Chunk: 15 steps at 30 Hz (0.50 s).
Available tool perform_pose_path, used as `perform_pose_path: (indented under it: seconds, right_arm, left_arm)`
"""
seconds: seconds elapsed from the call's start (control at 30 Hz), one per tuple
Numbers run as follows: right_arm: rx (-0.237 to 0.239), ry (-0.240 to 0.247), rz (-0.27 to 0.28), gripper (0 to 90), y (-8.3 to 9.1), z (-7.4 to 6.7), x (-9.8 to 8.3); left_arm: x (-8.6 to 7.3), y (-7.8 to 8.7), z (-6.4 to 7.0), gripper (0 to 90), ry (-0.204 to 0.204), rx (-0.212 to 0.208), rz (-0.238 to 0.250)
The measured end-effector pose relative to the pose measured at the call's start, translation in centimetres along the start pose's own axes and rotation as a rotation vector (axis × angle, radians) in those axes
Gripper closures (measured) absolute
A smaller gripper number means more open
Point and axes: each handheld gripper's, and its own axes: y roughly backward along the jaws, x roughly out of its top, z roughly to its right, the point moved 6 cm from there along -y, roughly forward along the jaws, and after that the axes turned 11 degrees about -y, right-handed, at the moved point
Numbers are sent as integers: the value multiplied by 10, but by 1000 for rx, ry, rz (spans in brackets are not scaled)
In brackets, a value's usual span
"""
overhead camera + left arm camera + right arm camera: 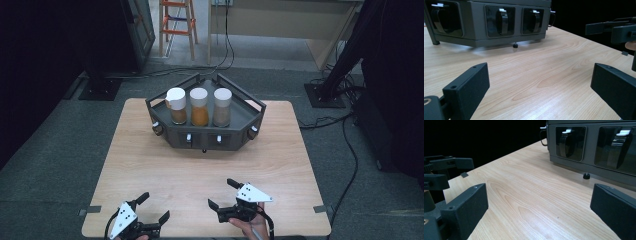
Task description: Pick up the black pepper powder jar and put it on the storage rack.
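Observation:
A dark grey angular rack (235,136) stands at the far middle of the wooden table (150,165), with black clips set in windows along its front. Three white-lidded jars stand in it: brown contents (176,106), orange (199,107) and greyish tan (222,107). My left gripper (155,205) rests low near the front left edge, open and holding nothing. My right gripper (221,192) is open and holds nothing near the front middle, a hand beneath it. In the left gripper view the left gripper (540,87) faces the rack (486,40). In the right gripper view the right gripper (537,210) faces the rack (574,162).
Bare wood lies between the grippers and the rack. A small black foot (515,45) props the rack's front. Behind the table are a wooden stepladder (177,25), two black stand bases (99,89) (325,95) and cables (345,145) on the grey floor.

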Motion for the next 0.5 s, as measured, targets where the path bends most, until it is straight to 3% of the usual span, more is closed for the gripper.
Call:
perform_pose_path:
  seconds: [0.5]
  right_arm:
    - [-5, -7, 3, 13, 1, 2, 0]
  left_arm:
    - [1, 1, 1, 19, -6, 0, 7]
